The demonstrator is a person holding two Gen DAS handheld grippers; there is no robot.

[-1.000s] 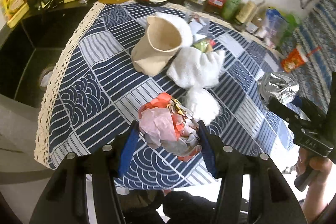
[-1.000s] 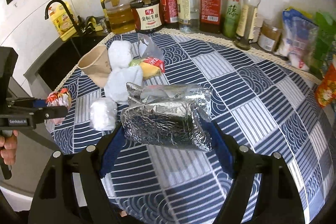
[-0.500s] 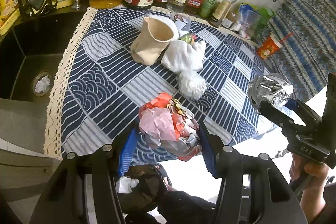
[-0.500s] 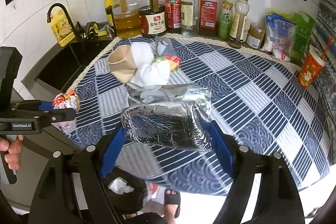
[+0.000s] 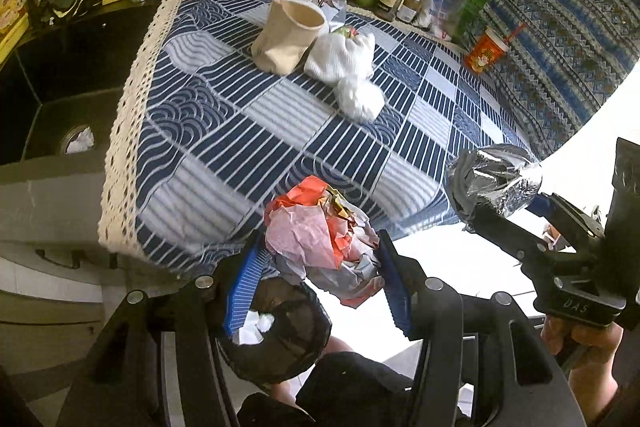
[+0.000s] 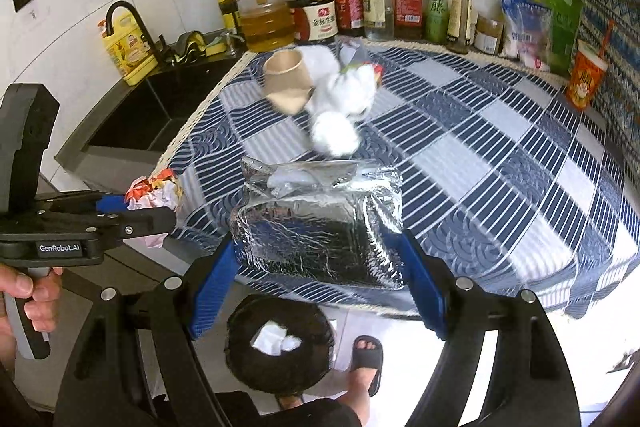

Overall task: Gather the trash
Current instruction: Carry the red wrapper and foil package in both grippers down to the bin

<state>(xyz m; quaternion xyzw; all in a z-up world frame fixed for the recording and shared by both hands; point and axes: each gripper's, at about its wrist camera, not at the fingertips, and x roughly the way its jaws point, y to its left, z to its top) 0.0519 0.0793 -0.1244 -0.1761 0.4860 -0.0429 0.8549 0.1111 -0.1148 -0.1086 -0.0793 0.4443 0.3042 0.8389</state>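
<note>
The crumpled wrapper (image 5: 320, 239) is clamped in the left gripper (image 5: 318, 275), and the foil packet (image 6: 320, 227) is clamped in the right gripper (image 6: 316, 279); both are held above the black bin (image 6: 280, 343), off the edge of the surface (image 6: 500, 163). Neither item is released yet. White scraps already lie in the bin. Far beyond the bin, a paper cup (image 5: 290, 39) and white tissues (image 5: 348, 67) remain to be collected.

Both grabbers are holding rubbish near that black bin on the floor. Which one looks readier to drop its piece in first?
Probably the left. The left gripper holds the crumpled wrapper off the table edge, seemingly over the trash bin. The right gripper holds the foil packet further from it.
</note>
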